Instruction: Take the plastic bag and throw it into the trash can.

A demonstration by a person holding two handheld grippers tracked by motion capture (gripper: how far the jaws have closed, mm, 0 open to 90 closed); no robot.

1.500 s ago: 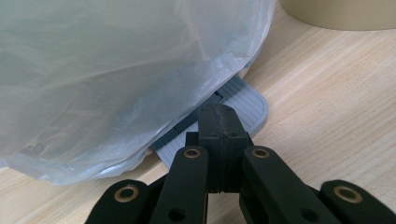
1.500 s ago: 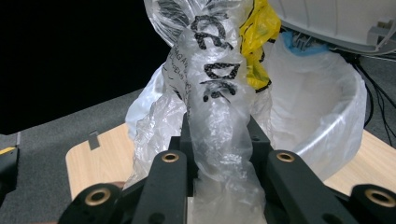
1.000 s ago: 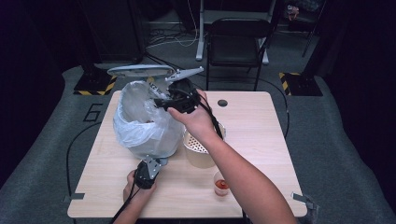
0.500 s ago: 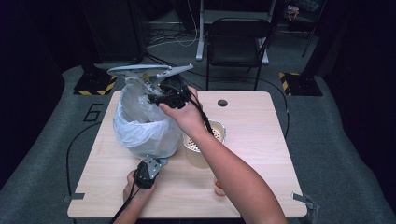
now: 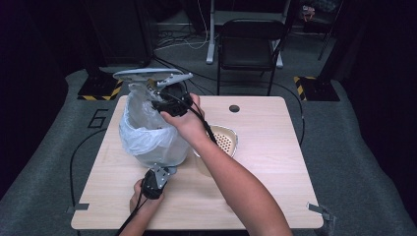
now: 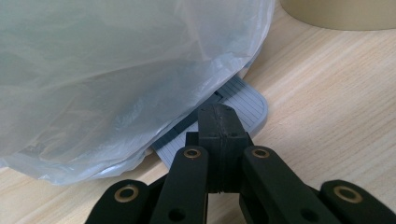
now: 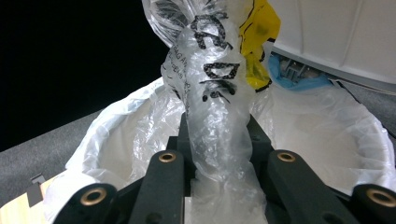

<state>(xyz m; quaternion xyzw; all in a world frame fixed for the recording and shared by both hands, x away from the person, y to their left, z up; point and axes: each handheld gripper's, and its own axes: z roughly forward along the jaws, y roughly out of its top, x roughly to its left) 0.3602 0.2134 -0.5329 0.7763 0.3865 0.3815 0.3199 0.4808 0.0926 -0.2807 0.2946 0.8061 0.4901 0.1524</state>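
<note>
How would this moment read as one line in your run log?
left gripper: shut, pressing bin pedal | right gripper: shut on crumpled plastic wrapper, over lined bin | lid: open

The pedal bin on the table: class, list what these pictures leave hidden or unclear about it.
- Bin body: high view, wrapped by the white liner.
- Pedal's near end: left gripper view, covered by the shut left gripper.
- Printed words on the crumpled clear wrapper: right gripper view, creased and cut off at the top; the right gripper pinches it.
</note>
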